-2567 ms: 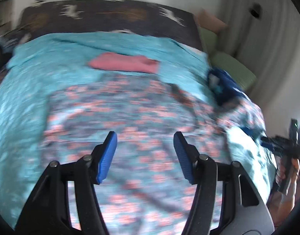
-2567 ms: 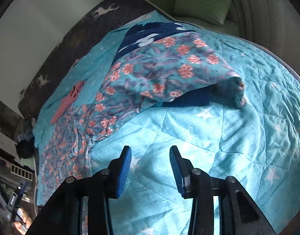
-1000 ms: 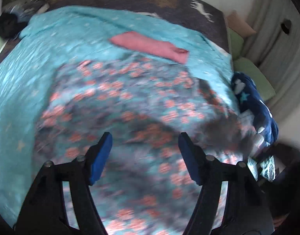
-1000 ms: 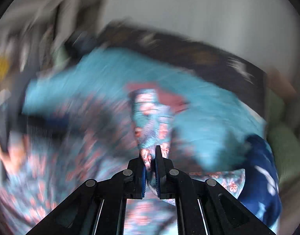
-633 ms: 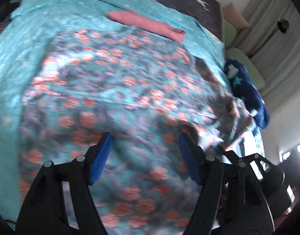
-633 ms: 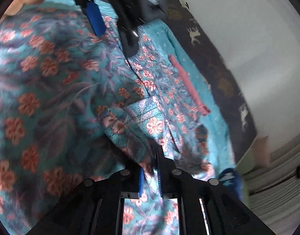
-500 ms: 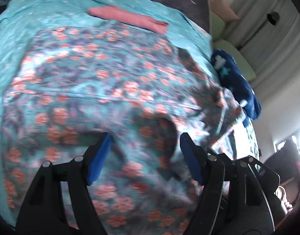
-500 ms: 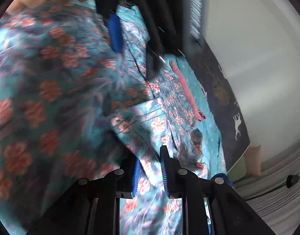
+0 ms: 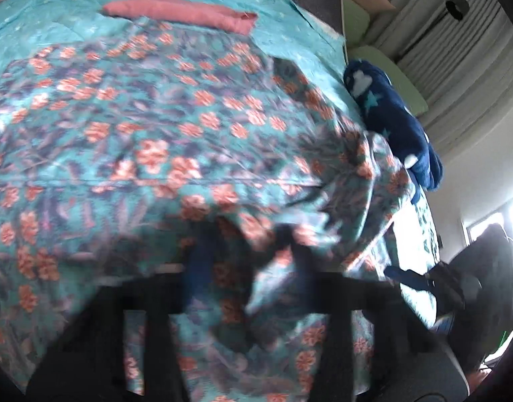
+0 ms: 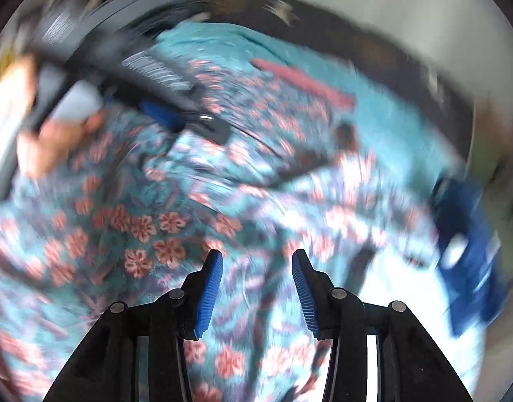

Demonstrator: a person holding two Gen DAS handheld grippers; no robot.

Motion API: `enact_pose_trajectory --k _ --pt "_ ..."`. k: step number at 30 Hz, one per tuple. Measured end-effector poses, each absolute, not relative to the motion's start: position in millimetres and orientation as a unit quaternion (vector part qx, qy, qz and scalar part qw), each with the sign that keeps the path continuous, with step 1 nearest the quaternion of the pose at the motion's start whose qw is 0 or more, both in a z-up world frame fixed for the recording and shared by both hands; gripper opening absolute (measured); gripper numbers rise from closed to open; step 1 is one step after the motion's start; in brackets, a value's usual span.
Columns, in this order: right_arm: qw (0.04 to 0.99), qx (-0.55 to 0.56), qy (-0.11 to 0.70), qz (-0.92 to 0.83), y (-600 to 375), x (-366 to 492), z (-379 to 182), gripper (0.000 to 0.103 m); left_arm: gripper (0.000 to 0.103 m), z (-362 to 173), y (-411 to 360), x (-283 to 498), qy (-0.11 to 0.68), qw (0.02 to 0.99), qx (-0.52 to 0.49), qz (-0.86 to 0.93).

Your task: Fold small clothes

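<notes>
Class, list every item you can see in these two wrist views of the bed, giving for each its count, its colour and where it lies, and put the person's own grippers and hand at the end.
Floral garment: one, teal with coral flowers, spread over the middle of the bed.
Bedspread: one, turquoise, under the garment.
Pink cloth: one, pink, folded, beyond the garment near the headboard.
Navy cloth: one, dark blue with pale shapes, at the bed's right edge.
Green cushions: light green, beside the bed by the curtains; count unclear.
Curtains: grey, at far right.
Right gripper: one, black with blue pads, jaws open above the garment.
Left gripper: one, too blurred to judge its jaws.
Left hand: one, on the left gripper's handle.
</notes>
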State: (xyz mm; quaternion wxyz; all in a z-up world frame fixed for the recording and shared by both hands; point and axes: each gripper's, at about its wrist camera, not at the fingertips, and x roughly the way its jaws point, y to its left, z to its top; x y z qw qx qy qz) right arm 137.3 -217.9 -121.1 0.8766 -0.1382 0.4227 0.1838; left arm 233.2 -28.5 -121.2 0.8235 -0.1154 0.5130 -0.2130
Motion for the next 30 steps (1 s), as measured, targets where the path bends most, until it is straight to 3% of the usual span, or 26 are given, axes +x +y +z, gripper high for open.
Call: enact_pose_trajectory --k 2,6,10,13,21,30 --pt "0.868 -0.052 0.461 0.178 -241.2 148.3 -119.4 0.044 0.007 -120.0 -30.4 232.3 0.512 0.825 -0.121 -0.205" --pt "0.854 0.091 0.483 0.171 -284.3 165.8 -113.2 0.044 0.006 -80.0 -16.5 220.2 0.468 0.844 -0.160 -0.208" --pt "0.872 0.075 0.466 0.127 -293.5 164.0 -107.5 0.047 0.006 16.8 -5.0 199.6 0.354 0.903 -0.118 -0.211" --pt "0.873 0.076 0.462 0.138 -293.9 171.2 -103.6 0.049 0.006 55.3 0.1 204.7 0.311 0.935 -0.059 -0.163" --pt "0.880 0.057 0.452 0.135 -281.7 193.6 -102.5 0.054 0.006 40.8 26.6 247.6 0.365 0.926 -0.022 -0.091" --pt "0.889 0.013 0.454 0.053 -280.2 230.6 -114.5 0.054 0.006 42.7 49.3 266.0 0.368 0.925 -0.044 -0.078"
